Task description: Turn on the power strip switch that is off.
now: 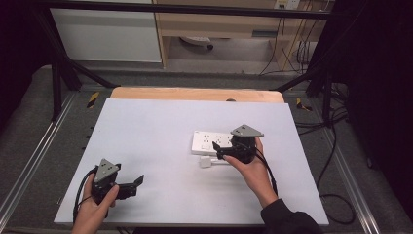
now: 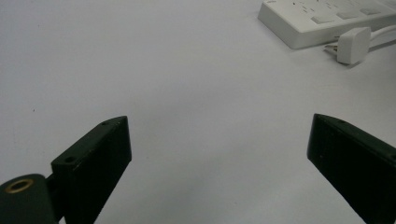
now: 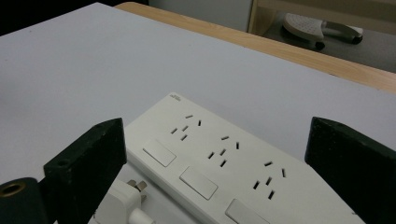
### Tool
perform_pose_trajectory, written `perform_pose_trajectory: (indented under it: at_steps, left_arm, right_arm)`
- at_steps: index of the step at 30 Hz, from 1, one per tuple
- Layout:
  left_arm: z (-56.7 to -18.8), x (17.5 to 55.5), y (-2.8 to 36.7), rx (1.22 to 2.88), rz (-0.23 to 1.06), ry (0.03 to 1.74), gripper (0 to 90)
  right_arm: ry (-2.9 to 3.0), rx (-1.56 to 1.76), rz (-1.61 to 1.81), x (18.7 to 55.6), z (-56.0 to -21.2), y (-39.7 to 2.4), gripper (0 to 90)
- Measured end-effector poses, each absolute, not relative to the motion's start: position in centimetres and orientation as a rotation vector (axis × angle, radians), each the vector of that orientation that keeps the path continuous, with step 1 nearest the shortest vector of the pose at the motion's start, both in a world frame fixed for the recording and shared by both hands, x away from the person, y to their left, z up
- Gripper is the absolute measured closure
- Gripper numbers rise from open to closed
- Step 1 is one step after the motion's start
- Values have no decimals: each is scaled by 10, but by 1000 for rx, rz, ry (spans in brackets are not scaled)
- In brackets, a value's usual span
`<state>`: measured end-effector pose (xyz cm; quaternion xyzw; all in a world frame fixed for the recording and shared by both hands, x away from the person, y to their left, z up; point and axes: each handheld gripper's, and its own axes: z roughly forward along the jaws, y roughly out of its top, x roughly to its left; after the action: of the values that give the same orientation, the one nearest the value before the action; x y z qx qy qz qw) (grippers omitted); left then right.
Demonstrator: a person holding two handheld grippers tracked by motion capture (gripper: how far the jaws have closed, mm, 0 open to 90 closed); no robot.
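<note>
— Idling at the counter's (image 1: 146, 126) near-left, the left gripper (image 1: 138, 182) is hanging wide apart, empty. Why?

— Probably waiting. The right gripper (image 1: 217, 148), also spread, is hovering over the power strip (image 1: 210, 141) and loose plug (image 1: 206, 162), likely lining up a grasp.

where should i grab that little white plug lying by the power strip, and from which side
Take the small white plastic plug by its blocky body, across the two flat side faces, coming down from above. It lies flat on the white tabletop, prongs toward the white rectangular power strip, cable trailing the other way, so ends are poor holds. The right tool, open, is nearest.
</note>
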<state>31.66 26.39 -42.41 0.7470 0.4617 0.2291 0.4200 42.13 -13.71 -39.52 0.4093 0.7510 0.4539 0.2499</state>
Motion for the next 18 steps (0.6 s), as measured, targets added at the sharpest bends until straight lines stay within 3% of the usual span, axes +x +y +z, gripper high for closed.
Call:
perform_pose_trajectory:
  at_steps: [18]
  left_arm:
    - [-423, 316, 268, 1853, 577, 1161, 64]
  right_arm:
    - [1948, 1112, 1295, 412, -373, -158, 37]
